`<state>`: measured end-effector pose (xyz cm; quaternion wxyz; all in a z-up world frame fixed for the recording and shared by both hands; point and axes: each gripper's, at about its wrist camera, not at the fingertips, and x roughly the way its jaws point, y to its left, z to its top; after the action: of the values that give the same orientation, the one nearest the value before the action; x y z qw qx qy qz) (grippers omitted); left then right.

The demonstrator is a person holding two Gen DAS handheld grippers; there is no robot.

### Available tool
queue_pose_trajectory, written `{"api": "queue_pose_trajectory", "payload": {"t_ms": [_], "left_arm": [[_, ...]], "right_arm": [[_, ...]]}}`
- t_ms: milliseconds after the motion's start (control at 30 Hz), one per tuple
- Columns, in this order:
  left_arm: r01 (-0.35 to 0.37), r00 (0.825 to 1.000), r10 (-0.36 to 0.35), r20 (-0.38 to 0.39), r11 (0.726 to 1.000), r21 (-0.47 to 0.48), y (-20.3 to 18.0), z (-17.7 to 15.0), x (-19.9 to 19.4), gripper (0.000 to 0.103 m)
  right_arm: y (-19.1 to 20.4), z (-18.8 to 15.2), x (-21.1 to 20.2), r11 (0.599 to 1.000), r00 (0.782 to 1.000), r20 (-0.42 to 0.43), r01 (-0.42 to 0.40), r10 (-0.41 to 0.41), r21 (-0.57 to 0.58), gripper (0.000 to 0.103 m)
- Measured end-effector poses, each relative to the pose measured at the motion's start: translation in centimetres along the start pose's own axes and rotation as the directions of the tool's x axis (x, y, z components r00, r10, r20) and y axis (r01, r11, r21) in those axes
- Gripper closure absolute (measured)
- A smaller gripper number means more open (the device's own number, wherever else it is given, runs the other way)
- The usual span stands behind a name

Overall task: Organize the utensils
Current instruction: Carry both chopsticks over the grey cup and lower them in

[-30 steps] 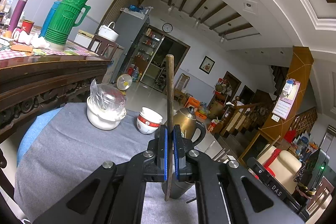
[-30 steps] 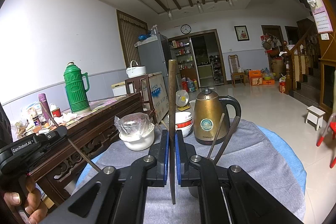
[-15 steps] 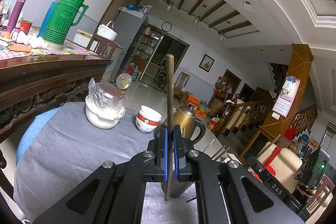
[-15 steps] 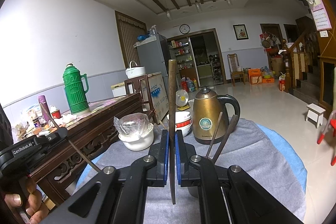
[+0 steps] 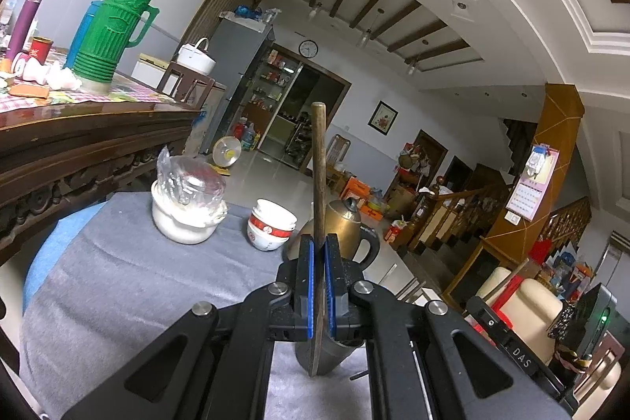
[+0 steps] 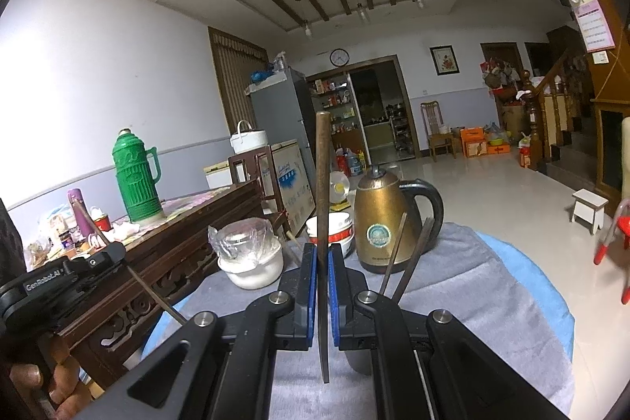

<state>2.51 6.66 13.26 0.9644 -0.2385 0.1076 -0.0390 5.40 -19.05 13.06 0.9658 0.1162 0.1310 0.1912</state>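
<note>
Grippers, each clamped on one upright brown wooden chopstick: left gripper [image 5: 319, 286] with its chopstick [image 5: 319, 164], right gripper [image 6: 323, 286] with its own [image 6: 323, 176]. Beyond on the grey cloth-covered table [image 6: 492, 302] stand a brass-coloured kettle [image 6: 384, 219], stacked red-and-white bowls [image 5: 271, 227] and a plastic-wrapped white pot [image 5: 185, 207]. Two more chopsticks [image 6: 405, 258] rise from a container that the right gripper's fingers largely hide.

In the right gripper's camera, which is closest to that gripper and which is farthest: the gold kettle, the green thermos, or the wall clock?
Seen from the right gripper, which is shut on a chopstick:
1. Gold kettle, just ahead to the right, on the grey cloth.
2. Green thermos, farther off to the left, on the wooden table.
3. Wall clock, farthest, high on the back wall above the doorway.
</note>
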Motion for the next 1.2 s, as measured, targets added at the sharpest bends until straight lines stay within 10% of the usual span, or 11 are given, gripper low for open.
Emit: {"api": "queue_pose_trajectory", "payload": {"t_ms": [433,1200], "left_arm": [[0.085,0.996,-0.085,-0.007,0.996,0.039,-4.4,1.6,5.0,0.098],[0.056,0.972,-0.033,-0.234,0.994,0.092,-5.1,-3.6,15.3,0.098]], "right_arm": [[-1.6,2.2,2.0,0.999,0.997,0.069,0.024,-0.026,0.022,0.097],[-5.1,-1.7,10.3,0.998,0.988,-0.143,0.064,-0.063,0.001,0.097]]}}
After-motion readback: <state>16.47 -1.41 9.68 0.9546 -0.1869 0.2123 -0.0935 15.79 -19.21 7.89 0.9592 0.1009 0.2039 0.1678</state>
